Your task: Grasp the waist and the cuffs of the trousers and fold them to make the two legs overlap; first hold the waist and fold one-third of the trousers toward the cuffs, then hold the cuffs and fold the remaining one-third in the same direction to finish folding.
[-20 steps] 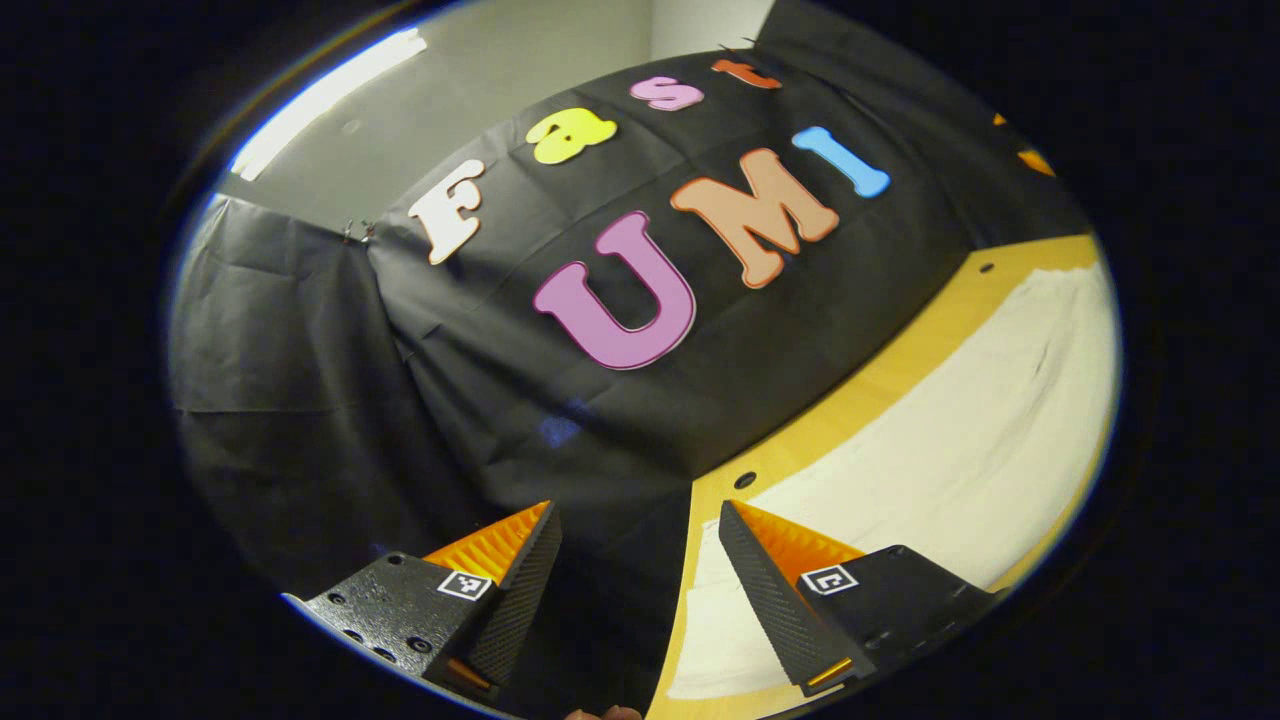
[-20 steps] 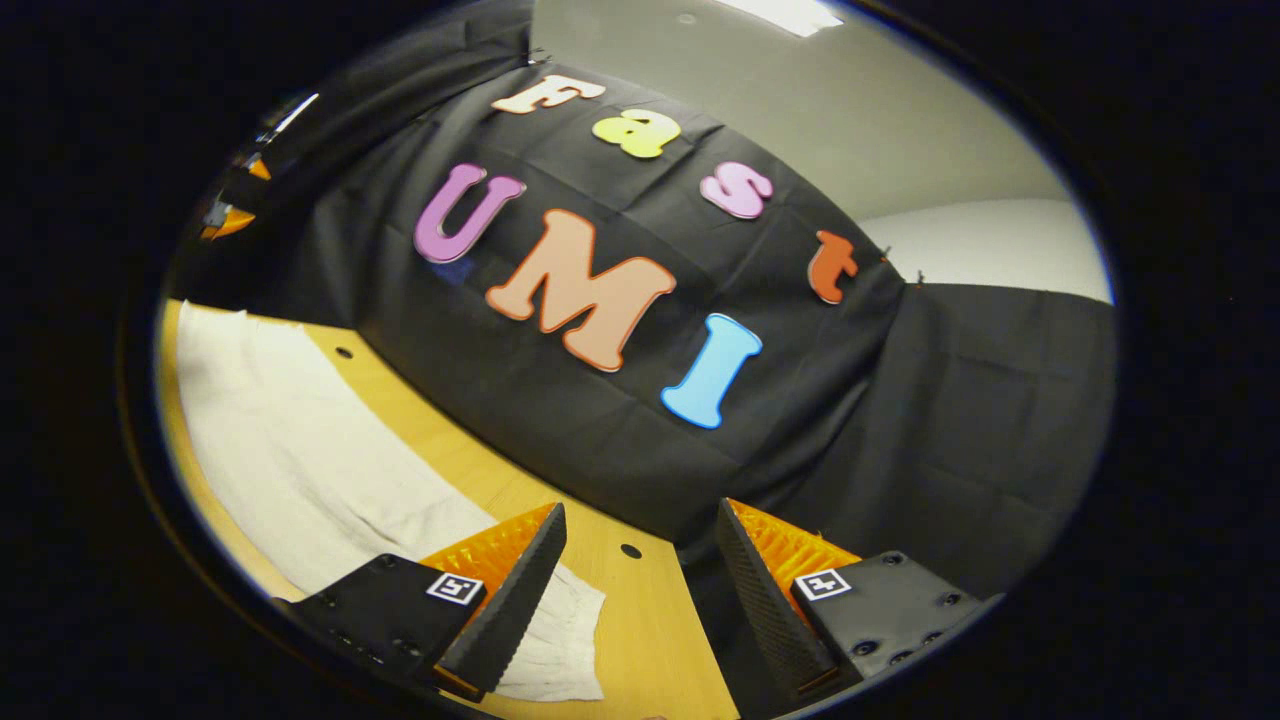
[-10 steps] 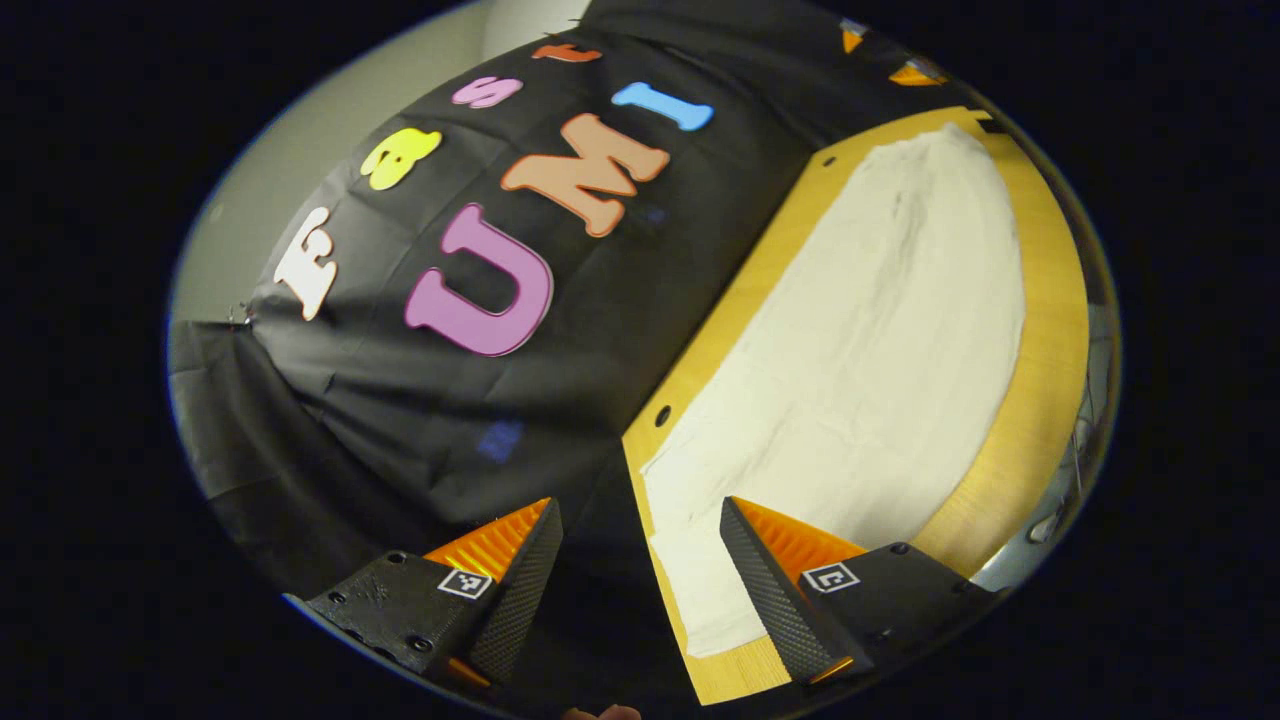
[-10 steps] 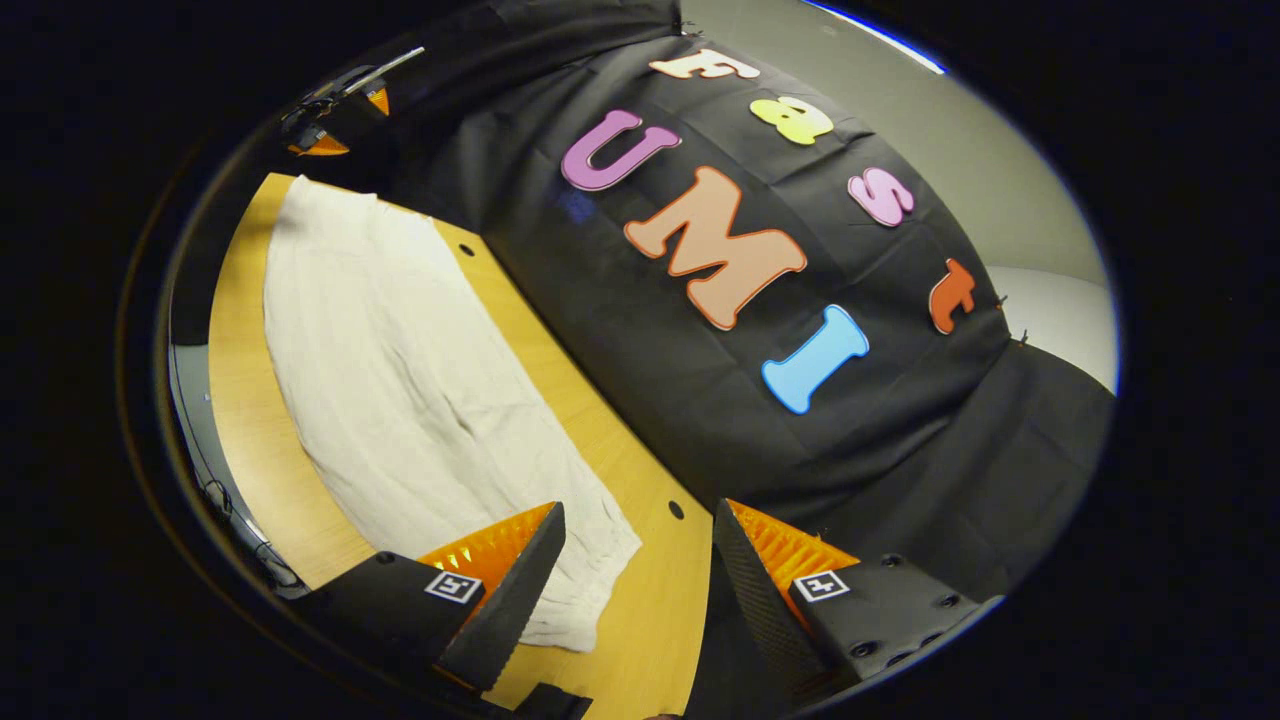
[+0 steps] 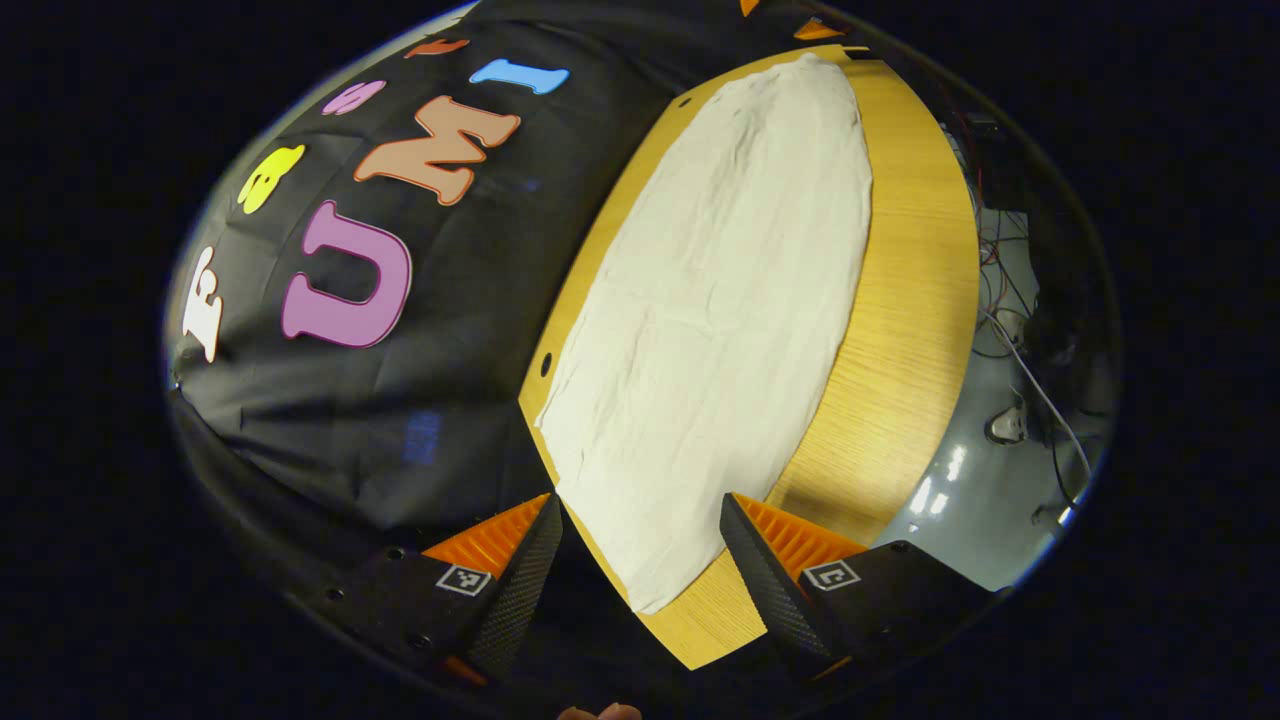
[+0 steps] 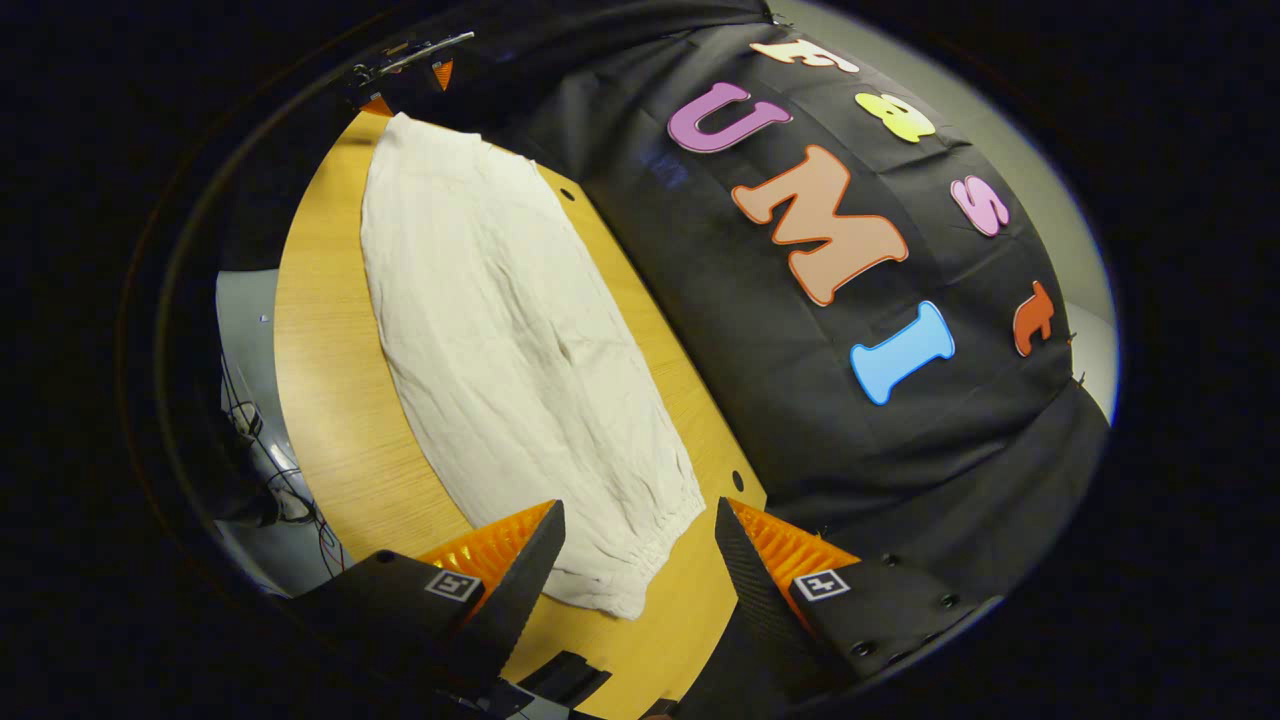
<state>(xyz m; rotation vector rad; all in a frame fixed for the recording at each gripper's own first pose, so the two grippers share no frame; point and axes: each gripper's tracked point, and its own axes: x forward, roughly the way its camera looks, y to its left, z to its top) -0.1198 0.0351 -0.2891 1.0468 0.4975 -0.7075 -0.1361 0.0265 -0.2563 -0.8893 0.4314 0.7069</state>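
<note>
Cream trousers (image 5: pixel 720 320) lie flat and lengthwise on the wooden table (image 5: pixel 900 320). In the left gripper view their plain narrow end lies just below and ahead of my left gripper (image 5: pixel 640 500), which hangs open above it and holds nothing. In the right gripper view the trousers (image 6: pixel 500 330) end in a gathered, elastic hem (image 6: pixel 640 565) close under my right gripper (image 6: pixel 638 505), also open and holding nothing. Each gripper hovers over an opposite end of the cloth. The left gripper (image 6: pixel 405 72) appears small past the far end.
The table's long edge runs beside the trousers, and beyond it is grey floor with loose cables (image 5: pixel 1010 330) (image 6: pixel 265 450). The black booth wall stands along the table's other side. Small holes (image 5: pixel 546 363) mark the tabletop near the wall.
Both views have swung down from the booth wall toward the table. The trousers now show at full length, and each gripper sits closer over its end, still open.
</note>
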